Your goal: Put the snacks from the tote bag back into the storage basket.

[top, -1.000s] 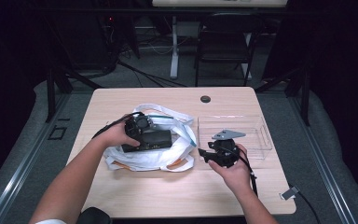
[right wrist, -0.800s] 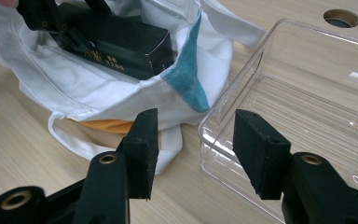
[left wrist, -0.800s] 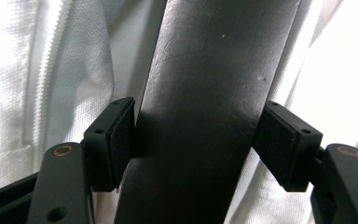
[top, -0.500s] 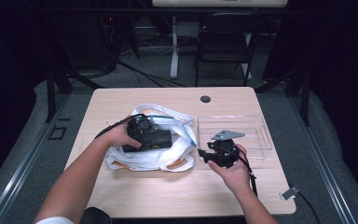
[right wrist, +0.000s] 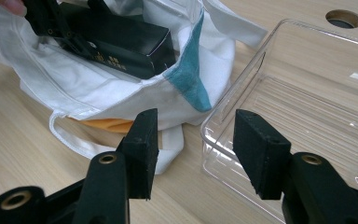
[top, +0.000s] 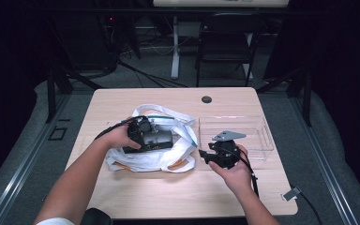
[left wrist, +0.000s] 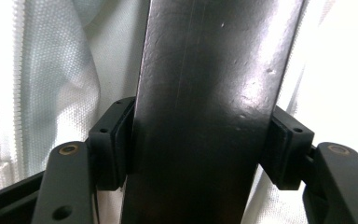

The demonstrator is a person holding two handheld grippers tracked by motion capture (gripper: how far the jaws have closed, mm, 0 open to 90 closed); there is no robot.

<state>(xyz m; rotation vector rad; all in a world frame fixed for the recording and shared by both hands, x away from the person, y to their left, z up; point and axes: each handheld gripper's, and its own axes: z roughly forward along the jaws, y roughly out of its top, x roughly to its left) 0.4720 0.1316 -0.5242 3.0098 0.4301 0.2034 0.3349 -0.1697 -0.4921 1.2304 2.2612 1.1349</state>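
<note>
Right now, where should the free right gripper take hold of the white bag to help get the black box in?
Probably the bag's near rim, beside the teal strip. It lies as a thin open edge facing the right gripper, whose jaws stand open and empty. Come in low from the tray side and pinch the fabric, clear of the black box clamped in the left gripper.

Premises present as a darkened lab or studio: lone wooden table, grey carpet, folding chair, floor cables.
</note>
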